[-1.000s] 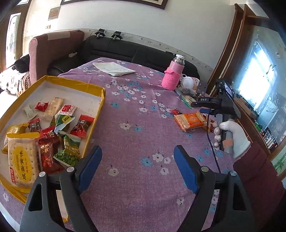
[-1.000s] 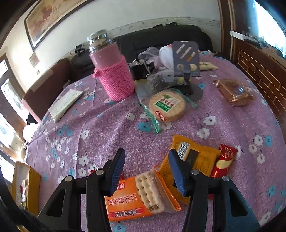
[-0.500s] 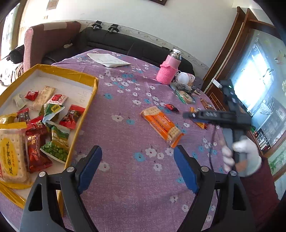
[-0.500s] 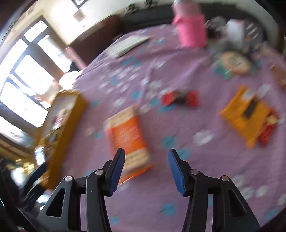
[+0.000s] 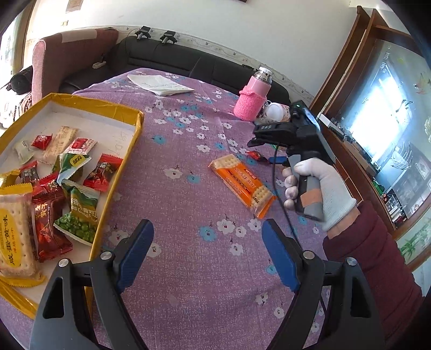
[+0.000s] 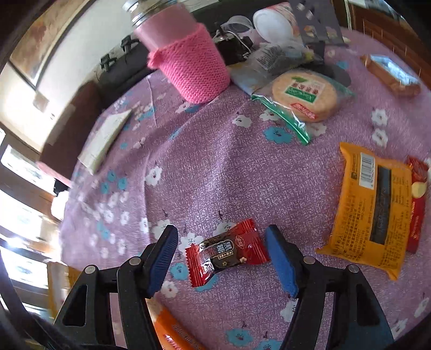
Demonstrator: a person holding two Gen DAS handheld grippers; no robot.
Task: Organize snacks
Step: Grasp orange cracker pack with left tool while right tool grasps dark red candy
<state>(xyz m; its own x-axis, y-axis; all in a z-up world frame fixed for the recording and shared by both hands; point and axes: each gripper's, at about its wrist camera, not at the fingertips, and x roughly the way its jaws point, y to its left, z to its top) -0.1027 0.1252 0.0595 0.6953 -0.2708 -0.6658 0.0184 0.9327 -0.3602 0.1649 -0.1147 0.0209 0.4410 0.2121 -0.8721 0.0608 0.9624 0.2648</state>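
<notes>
A yellow tray [image 5: 136,126] at the left holds several snack packets. An orange cracker pack [image 5: 242,184] lies on the purple cloth mid-table; its corner shows in the right wrist view [image 6: 172,331]. My left gripper [image 5: 207,253] is open and empty above bare cloth, short of the cracker pack. My right gripper [image 6: 221,258] is open, its jaws standing either side of a small red candy [image 6: 227,251] that lies on the cloth. From the left wrist view the right gripper [image 5: 265,150] is over that candy [image 5: 254,155]. An orange packet [image 6: 371,204] and a red packet [image 6: 417,199] lie to the right.
A pink knitted-sleeve bottle [image 6: 186,53] stands at the back, also in the left wrist view [image 5: 252,98]. A round cracker in a clear bag [image 6: 304,93], a brown wrapped snack [image 6: 390,74], a white cup [image 6: 272,24] and clutter lie behind. A folded paper [image 5: 161,84] lies at the far side.
The orange cracker pack went from the right side to mid-table and was let go. My right gripper then swung back and now stands around the red candy. The left gripper stayed open.
</notes>
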